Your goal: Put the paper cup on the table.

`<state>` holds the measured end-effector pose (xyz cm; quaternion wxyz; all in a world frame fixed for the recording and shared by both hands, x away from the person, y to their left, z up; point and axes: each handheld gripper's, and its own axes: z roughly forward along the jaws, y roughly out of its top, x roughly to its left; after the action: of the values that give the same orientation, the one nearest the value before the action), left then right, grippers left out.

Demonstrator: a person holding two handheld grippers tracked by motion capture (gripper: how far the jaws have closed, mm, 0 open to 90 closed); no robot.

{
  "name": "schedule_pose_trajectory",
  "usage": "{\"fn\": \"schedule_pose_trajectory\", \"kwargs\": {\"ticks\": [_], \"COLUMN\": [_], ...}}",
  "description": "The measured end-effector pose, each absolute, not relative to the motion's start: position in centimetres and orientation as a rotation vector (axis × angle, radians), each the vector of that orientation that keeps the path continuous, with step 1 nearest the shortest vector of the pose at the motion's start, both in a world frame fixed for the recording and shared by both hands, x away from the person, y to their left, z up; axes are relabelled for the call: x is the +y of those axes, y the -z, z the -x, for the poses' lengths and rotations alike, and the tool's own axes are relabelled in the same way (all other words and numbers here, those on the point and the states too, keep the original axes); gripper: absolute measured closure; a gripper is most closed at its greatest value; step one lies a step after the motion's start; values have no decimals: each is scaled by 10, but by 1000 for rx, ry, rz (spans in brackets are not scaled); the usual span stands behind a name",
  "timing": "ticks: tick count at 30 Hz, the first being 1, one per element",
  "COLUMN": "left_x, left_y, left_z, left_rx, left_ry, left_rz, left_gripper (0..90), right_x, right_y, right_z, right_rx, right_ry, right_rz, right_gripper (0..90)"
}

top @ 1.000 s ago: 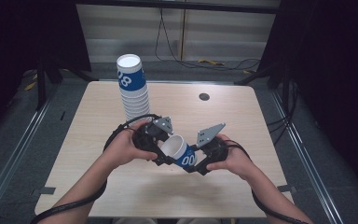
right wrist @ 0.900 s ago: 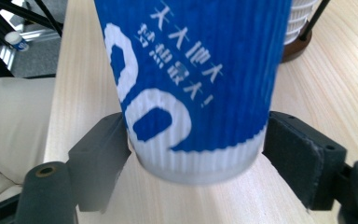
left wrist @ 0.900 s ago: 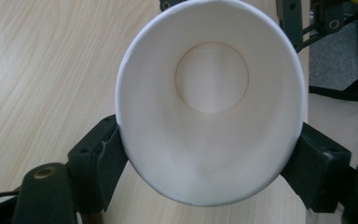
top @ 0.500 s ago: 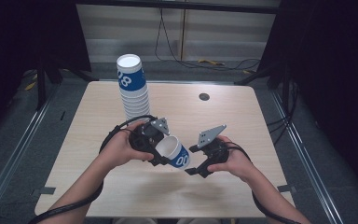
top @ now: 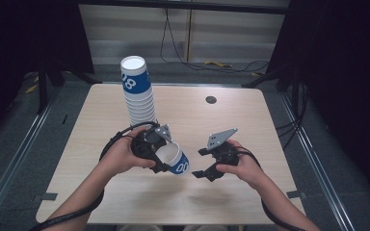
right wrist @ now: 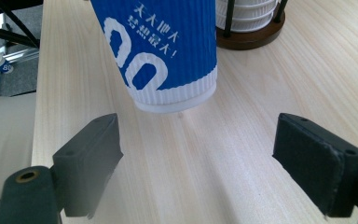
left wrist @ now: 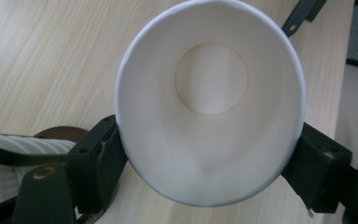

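1. Left claw [top: 166, 156]: clamped on the rim end of a paper cup [top: 173, 160]. In the left gripper view one jaw presses each side of the cup [left wrist: 209, 102], whose white mouth faces the camera and whose wall is slightly dented near the bottom edge.
2. Cup: blue and white, ribbed sleeve, held tilted with its base pointing toward the right claw. It is off the counter [top: 250, 115], near the front middle.
3. Right claw [top: 203, 161]: jaws stand wide and have just been opening; nothing is between them. In the right gripper view the cup's base [right wrist: 168, 70] hangs just ahead of and above the gap, clear of both pads.
4. Hands: the left hand [top: 120, 156] grips its tool from the left, the right hand [top: 243, 166] from the right; the two claws face each other, near but apart.
5. Behind the left claw: a tall stack of matching cups [top: 137, 91] stands upright in a holder with a brown round base [right wrist: 251, 35].
6. Far side of the counter: a small dark round disc [top: 211, 99], well apart from the work.
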<state>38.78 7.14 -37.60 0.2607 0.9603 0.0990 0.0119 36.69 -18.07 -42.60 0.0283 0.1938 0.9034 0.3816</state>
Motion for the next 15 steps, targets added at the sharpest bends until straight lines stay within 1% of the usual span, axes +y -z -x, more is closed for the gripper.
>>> {"fn": "schedule_pose_trajectory", "kwargs": {"ticks": [15], "left_x": [72], "left_y": [387], "left_z": [-385], "left_rx": [272], "left_ry": [-24], "left_rz": [-2668], "left_gripper": [210], "right_x": [-183], "right_y": [431], "right_z": [-365], "right_rx": [2783], "right_ry": [-1143], "right_rz": [-593], "right_gripper": [143]}}
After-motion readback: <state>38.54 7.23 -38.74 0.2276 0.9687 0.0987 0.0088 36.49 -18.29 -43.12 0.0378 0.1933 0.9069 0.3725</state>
